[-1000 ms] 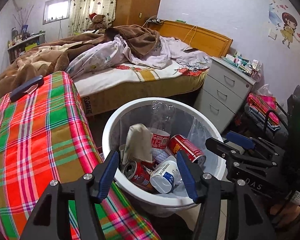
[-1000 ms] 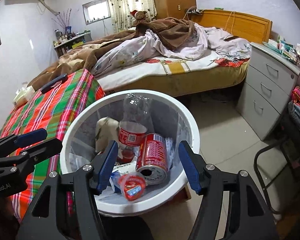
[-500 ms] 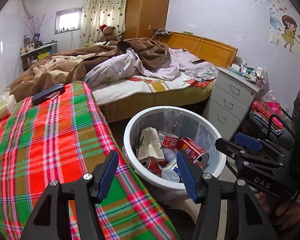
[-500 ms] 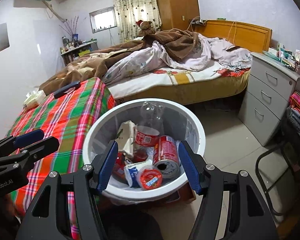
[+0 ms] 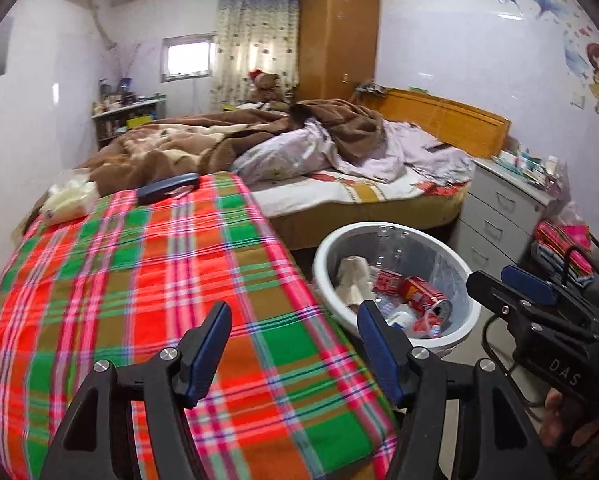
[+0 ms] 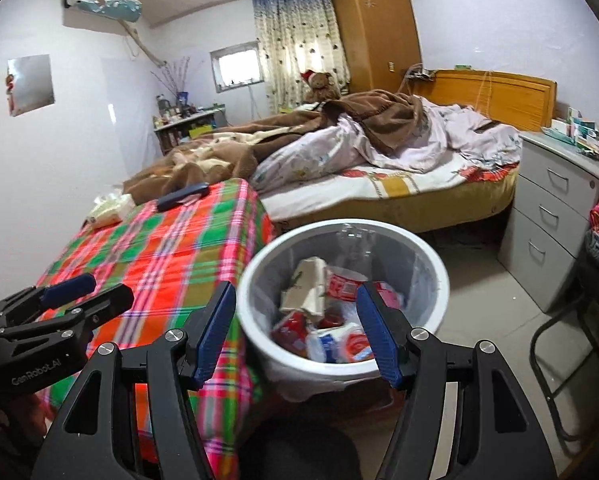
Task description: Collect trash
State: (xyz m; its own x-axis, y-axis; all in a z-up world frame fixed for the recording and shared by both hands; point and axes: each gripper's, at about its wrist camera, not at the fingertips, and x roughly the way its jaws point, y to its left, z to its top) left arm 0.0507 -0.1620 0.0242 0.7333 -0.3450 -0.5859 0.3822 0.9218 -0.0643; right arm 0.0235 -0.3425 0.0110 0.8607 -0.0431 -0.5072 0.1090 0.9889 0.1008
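Holding your left gripper (image 5: 293,346) empty over the plaid cloth (image 5: 139,280), jaws just widening, your right gripper (image 6: 295,332) gaping (nothing between), the trash bin (image 6: 439,280) sitting beside the table, cans inside.

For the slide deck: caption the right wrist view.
Open, empty right gripper above a white trash bin of cans and cartons beside the plaid-covered table.

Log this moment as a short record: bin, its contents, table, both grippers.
bin: white trash bin on the floor beside the table
contents: red cans, crumpled paper, clear bottle, white cup
table: plaid cloth; dark flat object and tissue pack at its far end
left gripper: open, nothing between its fingers
right gripper: open, empty
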